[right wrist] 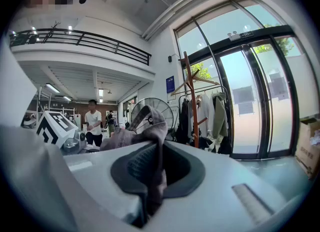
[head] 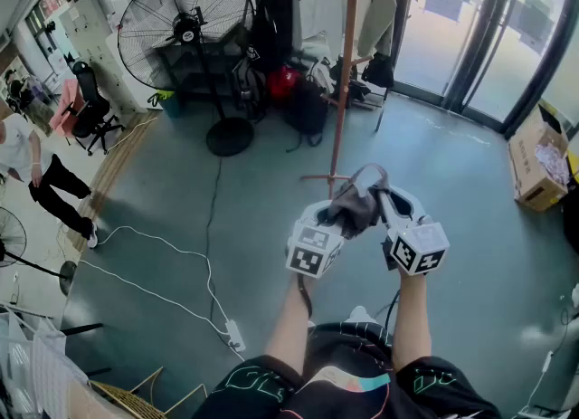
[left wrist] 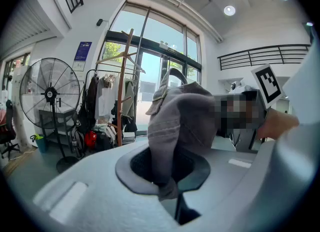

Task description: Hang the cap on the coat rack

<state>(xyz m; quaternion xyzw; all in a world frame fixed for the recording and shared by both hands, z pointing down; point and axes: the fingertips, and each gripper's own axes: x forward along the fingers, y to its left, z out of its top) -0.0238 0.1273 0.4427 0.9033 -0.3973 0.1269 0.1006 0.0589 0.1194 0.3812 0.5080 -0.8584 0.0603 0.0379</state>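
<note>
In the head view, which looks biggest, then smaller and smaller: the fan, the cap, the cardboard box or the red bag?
1. fan
2. cap and cardboard box: about alike, and the cap is nearer the camera, so no ranking
3. red bag

left gripper (head: 333, 225): gripping cap (head: 357, 198) | right gripper (head: 391, 214): gripping cap | forearms parallel
</note>
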